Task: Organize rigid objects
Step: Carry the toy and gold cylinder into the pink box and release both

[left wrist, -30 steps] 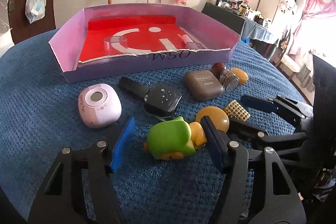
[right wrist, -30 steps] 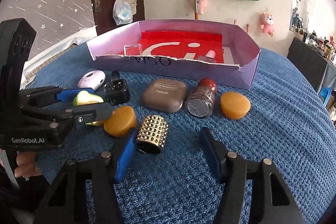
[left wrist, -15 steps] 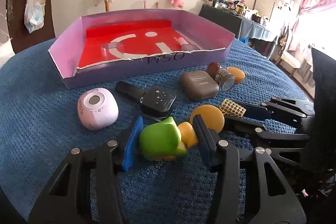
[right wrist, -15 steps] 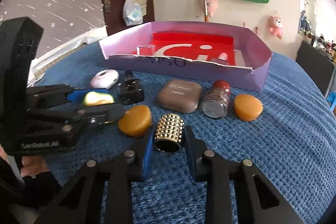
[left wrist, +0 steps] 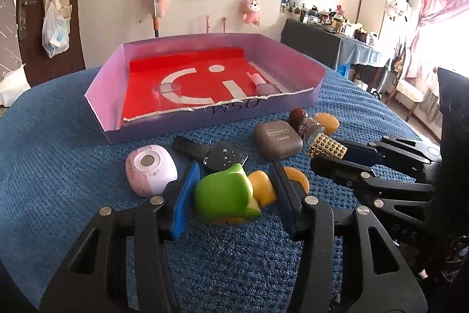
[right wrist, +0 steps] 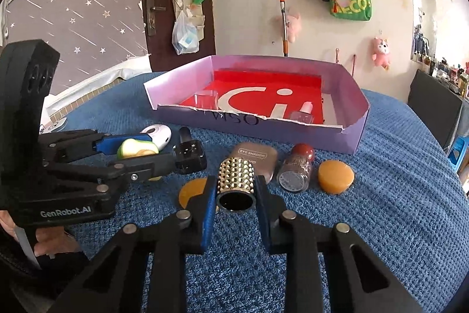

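Observation:
My left gripper (left wrist: 234, 189) is shut on a green and yellow toy (left wrist: 225, 197) and holds it just above the blue cloth. It also shows in the right wrist view (right wrist: 137, 150). My right gripper (right wrist: 236, 195) is shut on a gold studded cylinder (right wrist: 236, 181), lifted off the cloth; the cylinder also shows in the left wrist view (left wrist: 326, 147). A purple box (left wrist: 176, 125) with a red floor stands behind, holding a clear cup (left wrist: 168, 88) and a small pink bottle (left wrist: 263, 85).
On the cloth lie a pink oval gadget (left wrist: 149, 170), a black starred item (left wrist: 214, 156), a brown eyeshadow case (left wrist: 277, 138), a glitter jar with a red cap (right wrist: 296, 170) and two amber discs (right wrist: 335, 176) (right wrist: 193, 192). A dark table stands at the far right.
Both grippers have closed, the left on the green toy and the right on the studded cylinder. Both have risen a little with their objects and moved towards the box.

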Motion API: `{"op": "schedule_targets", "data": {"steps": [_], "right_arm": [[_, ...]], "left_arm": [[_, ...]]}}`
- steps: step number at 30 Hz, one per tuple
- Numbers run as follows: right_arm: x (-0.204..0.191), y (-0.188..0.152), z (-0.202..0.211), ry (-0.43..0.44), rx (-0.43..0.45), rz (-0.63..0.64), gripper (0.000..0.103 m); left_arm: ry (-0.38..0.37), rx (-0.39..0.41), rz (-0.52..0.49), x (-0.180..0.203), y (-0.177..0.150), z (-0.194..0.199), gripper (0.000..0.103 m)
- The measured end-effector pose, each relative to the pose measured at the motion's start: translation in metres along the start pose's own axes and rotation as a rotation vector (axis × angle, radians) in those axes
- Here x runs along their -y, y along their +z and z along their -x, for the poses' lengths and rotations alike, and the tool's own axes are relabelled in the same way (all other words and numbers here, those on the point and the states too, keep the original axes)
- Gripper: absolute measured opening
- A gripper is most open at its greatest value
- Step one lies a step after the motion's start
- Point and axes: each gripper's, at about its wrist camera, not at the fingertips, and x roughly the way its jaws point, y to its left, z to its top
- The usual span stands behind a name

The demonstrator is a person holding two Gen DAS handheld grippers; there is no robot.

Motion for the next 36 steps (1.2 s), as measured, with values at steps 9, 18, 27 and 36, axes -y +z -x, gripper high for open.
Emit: {"op": "schedule_targets", "data": {"steps": [9, 18, 27, 36], "right_arm": [[0.011, 0.022, -0.001, 0.024, 0.017, -0.013, 0.027], [0.038, 0.073, -0.037, 0.078, -0.034, 0.005, 0.027], [0.062, 0.103, -0.092, 0.138, -0.156, 0.065, 0.027], [0.065, 0.107, -0.135, 0.175, -0.3, 0.206, 0.027]], "left_arm": [[-0.043, 0.018, -0.01, -0.006, 0.034, -0.001, 0.047], [-0.089, -0.043, -0.062, -0.012, 0.087, -0.038, 0.047], [-0.127, -0.212, -0.165, -0.019, 0.116, -0.092, 0.047], [-0.137, -0.344, -0.238, -0.019, 0.118, -0.132, 0.047]]}}
